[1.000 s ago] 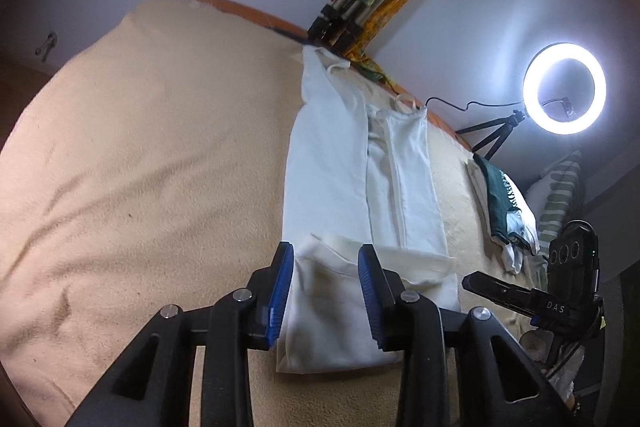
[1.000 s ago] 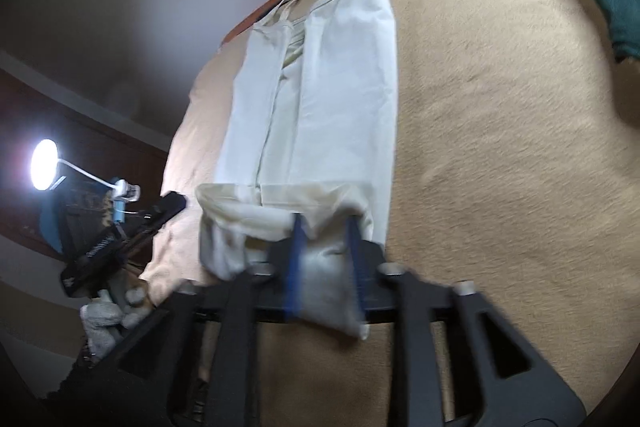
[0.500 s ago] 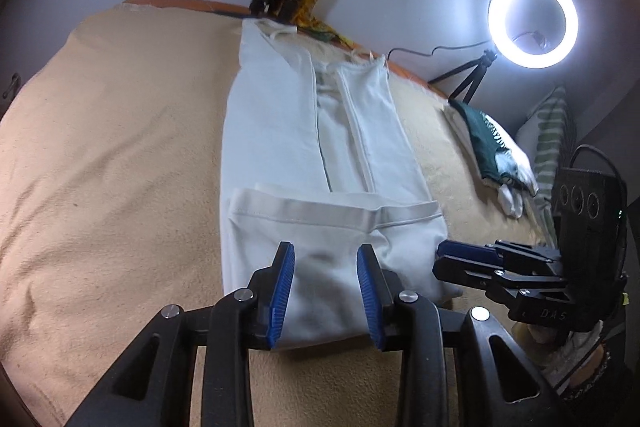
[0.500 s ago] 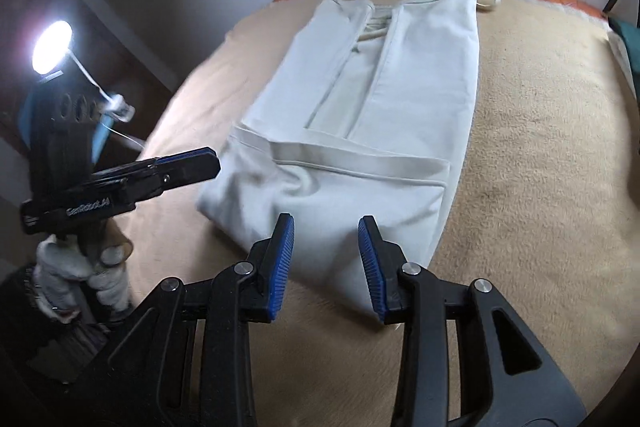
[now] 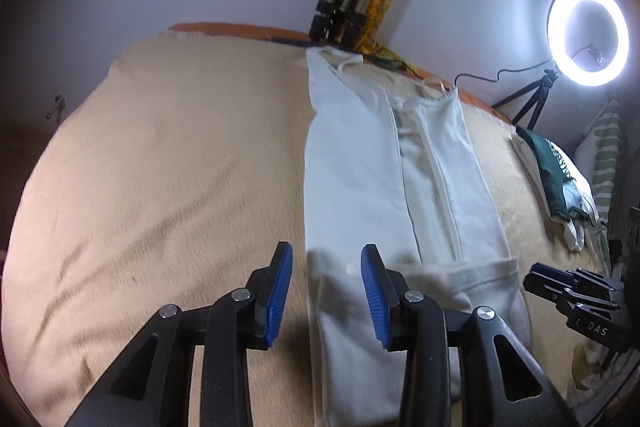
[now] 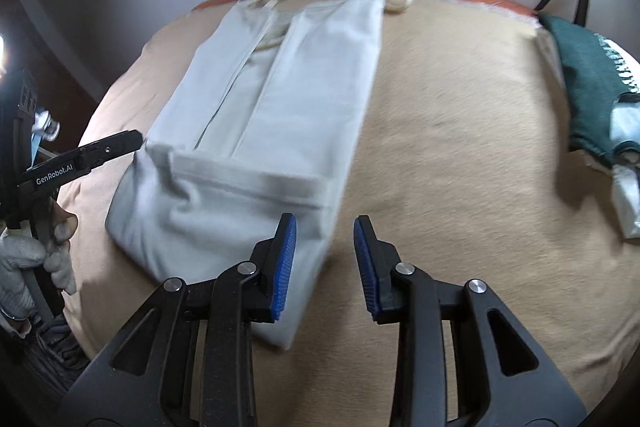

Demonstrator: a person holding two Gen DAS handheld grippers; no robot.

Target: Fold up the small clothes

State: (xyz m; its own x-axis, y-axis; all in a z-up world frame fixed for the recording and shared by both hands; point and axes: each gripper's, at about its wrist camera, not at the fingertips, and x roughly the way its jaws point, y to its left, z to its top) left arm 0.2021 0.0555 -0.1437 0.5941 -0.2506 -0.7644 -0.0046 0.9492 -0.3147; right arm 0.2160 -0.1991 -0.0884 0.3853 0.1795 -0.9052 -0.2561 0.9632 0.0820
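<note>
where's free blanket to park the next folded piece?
Widest bare blanket is on the left gripper's side of the white garment. A second patch lies between the garment and the green clothes. It's crowded at the far edge by the tripod legs and ring light.

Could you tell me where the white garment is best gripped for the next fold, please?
Probably the two near corners of the white garment, one gripper each, coming from above at its outer edges: the hem is already doubled over there, a thick flat band.
</note>
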